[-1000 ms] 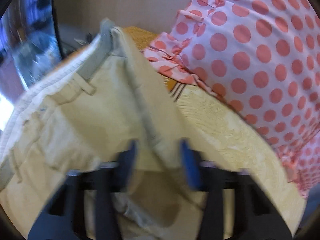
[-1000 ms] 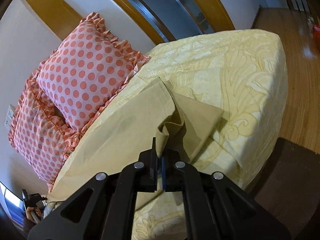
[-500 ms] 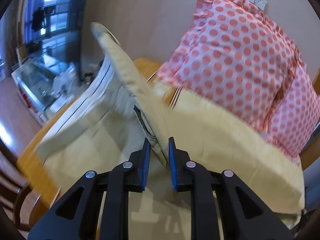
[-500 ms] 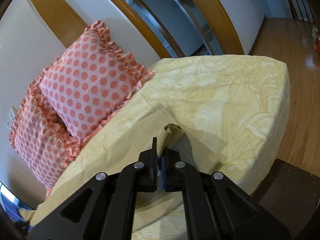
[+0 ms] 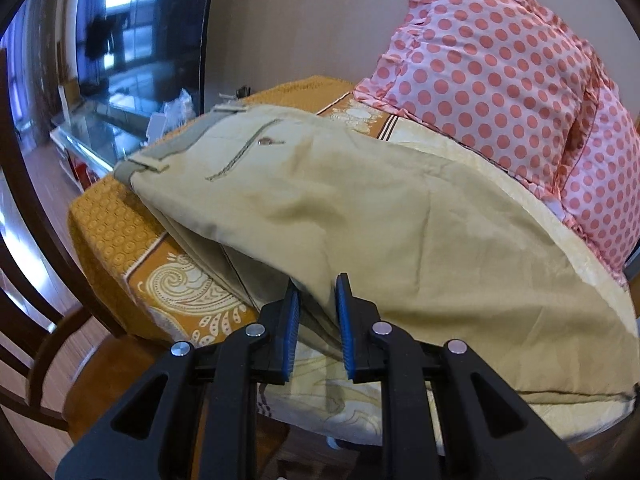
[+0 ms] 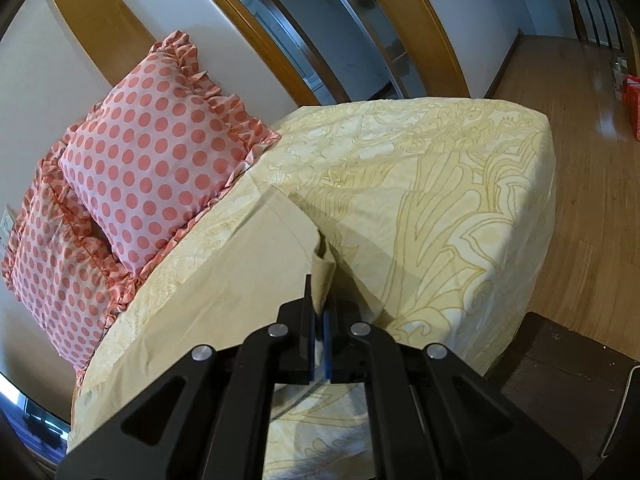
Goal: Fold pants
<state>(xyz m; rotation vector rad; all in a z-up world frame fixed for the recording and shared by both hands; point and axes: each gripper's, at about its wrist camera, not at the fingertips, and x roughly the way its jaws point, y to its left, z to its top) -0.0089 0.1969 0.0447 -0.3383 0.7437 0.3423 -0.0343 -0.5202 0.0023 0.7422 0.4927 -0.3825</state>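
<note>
Khaki pants lie spread across the bed, waistband and a buttoned back pocket at the upper left of the left wrist view. My left gripper is shut on a thick bunch of their near edge, and cloth fills the gap between the blue pads. In the right wrist view the leg end of the pants stretches flat towards the pillows. My right gripper is shut on the hem corner, which stands up as a small fold between its fingers.
Two pink polka-dot pillows lean on the wall behind the pants. A yellow patterned bedspread covers the bed, with an orange border at one end. A dark wooden chair stands at the left, a dark table lower right.
The waist end, held up and draped in the left gripper before, now lies flat on the bed with the gripper drawn back to its near edge. The leg end has straightened out.
</note>
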